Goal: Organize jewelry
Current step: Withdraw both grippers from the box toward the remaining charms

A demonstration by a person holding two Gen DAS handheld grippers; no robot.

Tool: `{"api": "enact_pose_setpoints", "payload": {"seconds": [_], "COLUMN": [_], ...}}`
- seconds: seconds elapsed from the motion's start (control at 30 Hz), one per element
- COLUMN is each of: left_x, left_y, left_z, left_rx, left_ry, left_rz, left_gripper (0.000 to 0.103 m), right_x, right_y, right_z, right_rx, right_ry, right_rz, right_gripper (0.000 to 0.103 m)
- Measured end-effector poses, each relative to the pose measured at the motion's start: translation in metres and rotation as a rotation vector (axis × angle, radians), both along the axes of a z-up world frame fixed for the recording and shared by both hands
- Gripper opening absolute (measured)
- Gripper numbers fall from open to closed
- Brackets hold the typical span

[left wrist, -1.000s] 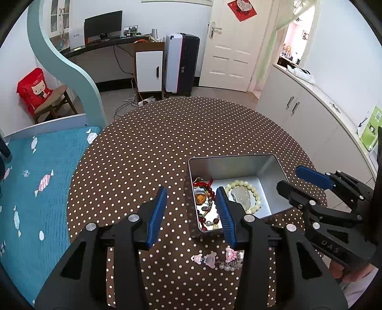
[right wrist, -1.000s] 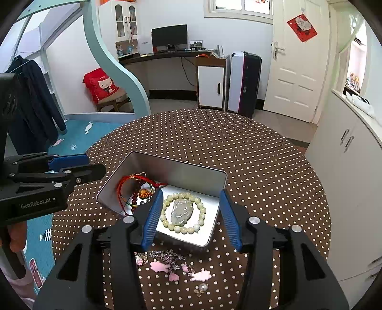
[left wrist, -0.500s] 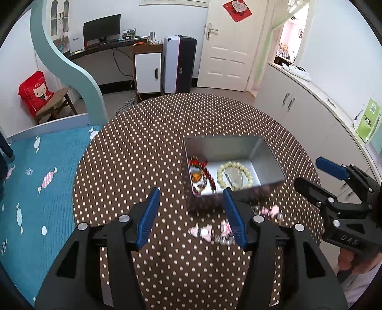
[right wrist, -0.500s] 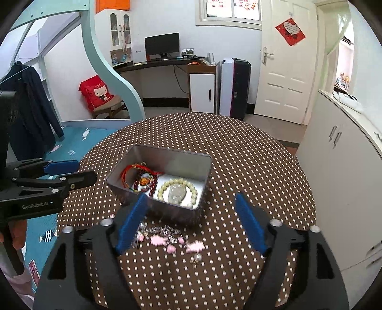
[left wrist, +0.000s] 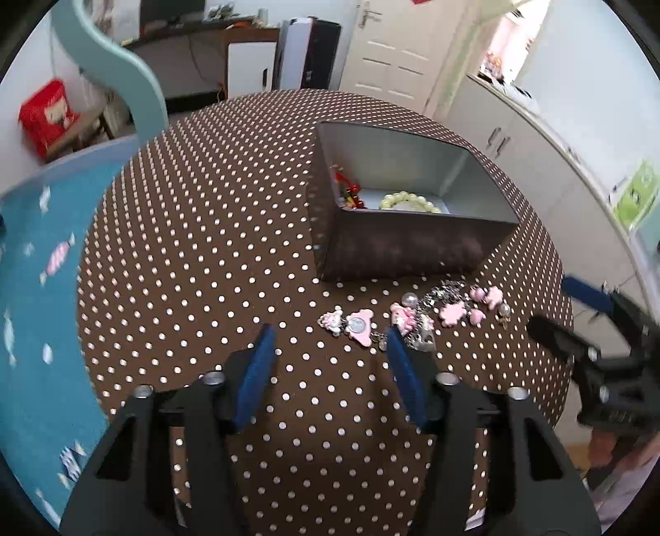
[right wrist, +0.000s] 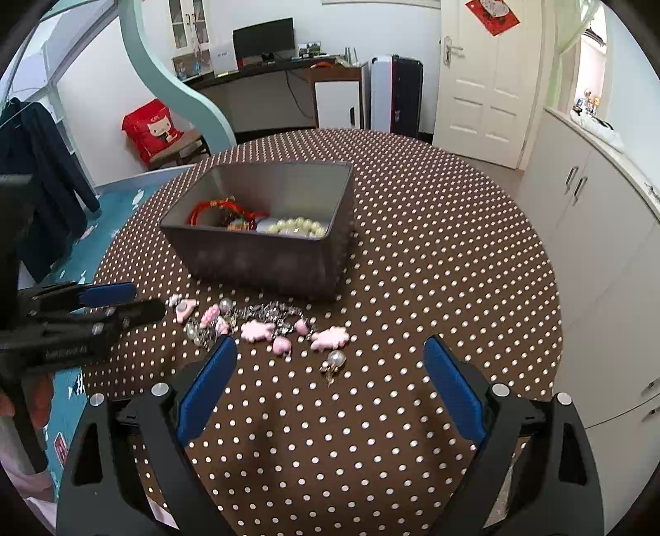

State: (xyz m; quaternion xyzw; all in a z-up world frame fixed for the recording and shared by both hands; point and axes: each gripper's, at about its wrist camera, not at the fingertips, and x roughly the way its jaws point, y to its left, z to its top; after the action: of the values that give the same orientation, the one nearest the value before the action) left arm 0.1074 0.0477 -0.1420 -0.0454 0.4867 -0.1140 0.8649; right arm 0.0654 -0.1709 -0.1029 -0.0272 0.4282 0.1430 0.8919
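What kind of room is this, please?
Probably a home bedroom or study: a desk with a monitor stands by the wall, a suitcase beside a white door, and a polka-dot table holds jewelry.

A round table covered with a brown cloth dotted in white stands in a bright room with plain white walls. Behind it, a white panelled door bears a red paper ornament. Left of the door stand a black-and-white suitcase and a small white cabinet under a dark desk with a black monitor. A curved pale-teal frame rises at the left, beside a red cartoon-printed bag on a wooden chair. White cupboards with metal handles line the right side. A blue candy-patterned cover lies left of the table.
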Motion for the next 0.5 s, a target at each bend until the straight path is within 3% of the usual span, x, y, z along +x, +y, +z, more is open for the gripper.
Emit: {"api": "enact_pose_setpoints", "payload": {"seconds": [0.17,0.37,0.5], "left_x": [0.004,0.010,0.015], "left_y": [0.006,0.003,0.003], "left_z": [-0.009,-0.016,-0.017], "left_rx": [-0.054,-0.043,-0.050], "left_ry": [-0.007,0.001,0.006], "left_rz": [-0.002,-0.008,-0.016], "left_gripper": [0.044,0.034,0.013], "right_x": [0.002,0.007,0.010], "right_y": [0.005,0.011,0.012], "right_z": [-0.004,-0.008,-0.010], "right_rx": [0.002,0.004,0.008], "right_ry": [0.012,0.026,0.034], "right_rz": [0.020,0.044,0.053], "right_gripper": [0.088,0.088,0.088]}}
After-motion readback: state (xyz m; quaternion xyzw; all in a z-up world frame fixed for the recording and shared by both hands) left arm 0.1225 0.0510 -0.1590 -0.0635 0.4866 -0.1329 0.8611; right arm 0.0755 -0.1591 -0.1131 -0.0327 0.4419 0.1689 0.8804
